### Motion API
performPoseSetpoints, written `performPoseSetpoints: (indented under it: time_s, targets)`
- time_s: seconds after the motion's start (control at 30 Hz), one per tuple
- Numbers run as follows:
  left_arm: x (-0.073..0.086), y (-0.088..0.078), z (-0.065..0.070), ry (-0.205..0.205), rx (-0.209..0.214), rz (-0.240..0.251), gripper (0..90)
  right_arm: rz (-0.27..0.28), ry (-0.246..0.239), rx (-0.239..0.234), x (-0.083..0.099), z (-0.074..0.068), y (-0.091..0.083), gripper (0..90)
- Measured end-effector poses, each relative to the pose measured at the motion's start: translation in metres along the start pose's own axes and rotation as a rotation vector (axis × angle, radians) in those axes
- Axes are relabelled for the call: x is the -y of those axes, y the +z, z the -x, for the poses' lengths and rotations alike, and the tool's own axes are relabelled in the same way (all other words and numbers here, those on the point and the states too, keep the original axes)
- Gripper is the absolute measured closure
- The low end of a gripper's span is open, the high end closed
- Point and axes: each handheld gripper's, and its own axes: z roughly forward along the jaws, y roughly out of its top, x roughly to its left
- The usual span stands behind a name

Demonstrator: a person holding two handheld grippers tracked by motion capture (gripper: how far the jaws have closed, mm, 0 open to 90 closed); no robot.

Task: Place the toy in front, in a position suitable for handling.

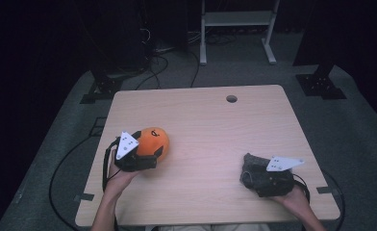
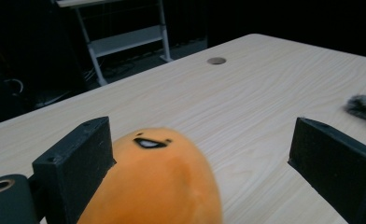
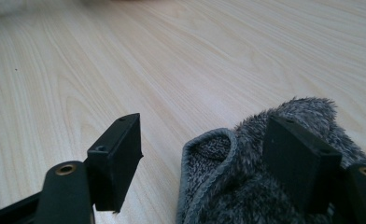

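An orange egg-shaped plush toy (image 1: 154,139) with a drawn face lies on the left of the light wooden table (image 1: 210,130). My left gripper (image 1: 148,155) stands open around it. In the left gripper view the toy (image 2: 158,182) rests against the left jaw, with a wide gap to the right jaw of that gripper (image 2: 202,140). A grey furry plush piece (image 1: 250,171) with a stitched rim lies near the front right. My right gripper (image 1: 255,177) is open over it. In the right gripper view the fur (image 3: 246,186) lies between the jaws of the gripper (image 3: 204,130) and the right jaw presses into the pile.
A round cable hole (image 1: 232,98) sits near the table's far edge. Behind the table stands a white metal frame (image 1: 234,19), with cables (image 1: 153,62) and black stand bases (image 1: 321,84) on the grey floor. Bare wood spans the table's middle.
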Motion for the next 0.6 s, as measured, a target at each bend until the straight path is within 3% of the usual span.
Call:
performPoseSetpoints:
  time_s: [0.33,0.47,0.6]
  targets:
    - [0.017,0.006,-0.017,-0.024,-0.081,-0.071,5.7,0.001,-0.004,-0.005,0.0,-0.001,-0.001,26.9]
    - [0.025,0.009,-0.021,-0.045,-0.114,-0.062,10.1,-0.003,0.0,-0.009,0.0,0.0,0.0,26.9]
    - [0.032,0.017,-0.021,-0.034,-0.094,-0.105,10.4,-0.004,-0.007,-0.011,0.0,-0.001,0.0,26.9]
